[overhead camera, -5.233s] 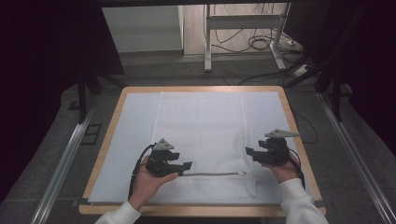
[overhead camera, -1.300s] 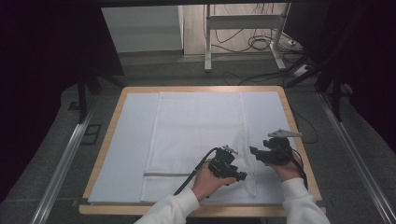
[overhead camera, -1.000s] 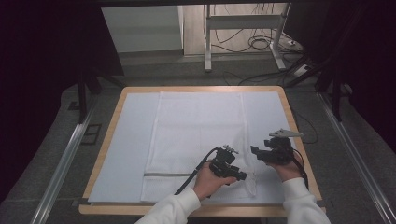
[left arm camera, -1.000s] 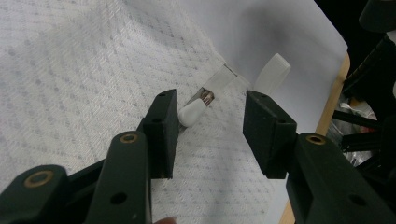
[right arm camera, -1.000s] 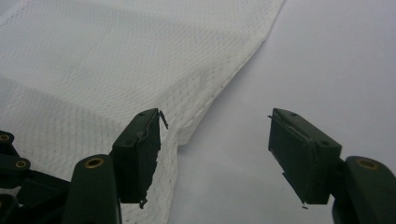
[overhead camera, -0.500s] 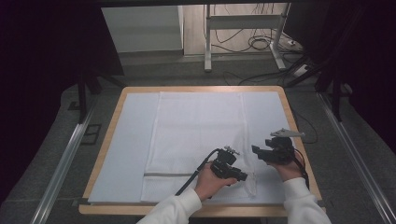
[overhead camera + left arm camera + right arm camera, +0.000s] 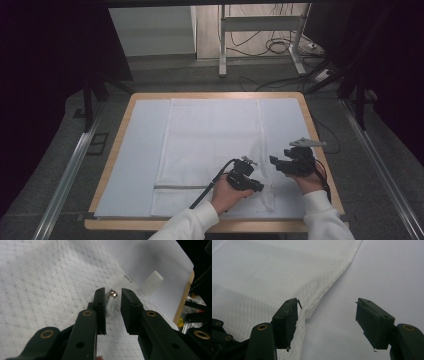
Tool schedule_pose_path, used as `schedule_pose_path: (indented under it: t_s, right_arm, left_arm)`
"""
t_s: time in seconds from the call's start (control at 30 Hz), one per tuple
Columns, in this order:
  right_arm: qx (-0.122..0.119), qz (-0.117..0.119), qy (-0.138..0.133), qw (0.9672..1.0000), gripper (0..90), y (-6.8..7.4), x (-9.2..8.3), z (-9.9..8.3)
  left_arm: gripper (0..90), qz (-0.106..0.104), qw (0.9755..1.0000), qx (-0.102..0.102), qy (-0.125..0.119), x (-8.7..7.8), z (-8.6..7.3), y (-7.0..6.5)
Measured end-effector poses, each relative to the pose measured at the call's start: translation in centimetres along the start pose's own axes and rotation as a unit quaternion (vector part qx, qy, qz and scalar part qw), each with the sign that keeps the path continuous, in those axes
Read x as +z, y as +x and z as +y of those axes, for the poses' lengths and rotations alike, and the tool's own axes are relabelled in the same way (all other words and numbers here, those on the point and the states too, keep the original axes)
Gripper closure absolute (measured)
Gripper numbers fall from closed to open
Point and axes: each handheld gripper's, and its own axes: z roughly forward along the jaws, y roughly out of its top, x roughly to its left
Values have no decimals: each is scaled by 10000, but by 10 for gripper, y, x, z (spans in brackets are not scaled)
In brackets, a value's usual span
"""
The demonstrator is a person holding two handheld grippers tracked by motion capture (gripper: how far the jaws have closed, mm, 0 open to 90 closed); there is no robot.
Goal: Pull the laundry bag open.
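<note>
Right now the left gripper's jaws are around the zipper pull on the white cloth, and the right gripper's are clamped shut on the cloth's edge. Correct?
Not quite. The right gripper stands wide open over the edge of the white cloth, gripping nothing, as the right gripper view shows. The left gripper has been closing around the zipper pull.

White woven zippered cover (image 7: 215, 145), diamond-textured: lying flat and spread across the white-covered table (image 7: 140, 150), its zip line running along the near edge. Zipper pull (image 7: 111, 305), white tab with metal slider: sitting near the cover's right near corner.
</note>
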Motion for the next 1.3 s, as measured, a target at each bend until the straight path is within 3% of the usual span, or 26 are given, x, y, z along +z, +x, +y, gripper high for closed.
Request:
schedule_pose_path:
  t_s: [0.33,0.87,1.3]
  right_arm:
    - [-3,-2,10,10000,333,0,0,0]
    - [-23,-31,15,10000,333,-1,0,-1]
    - [-4,-12,54,10000,331,-1,0,-1]
  left_arm:
    - [813,227,9996,188,-21,2,-1,-4]
    - [859,119,9995,276,-68,-1,-1,-4]
    - [866,36,9994,330,-140,-12,0,-2]
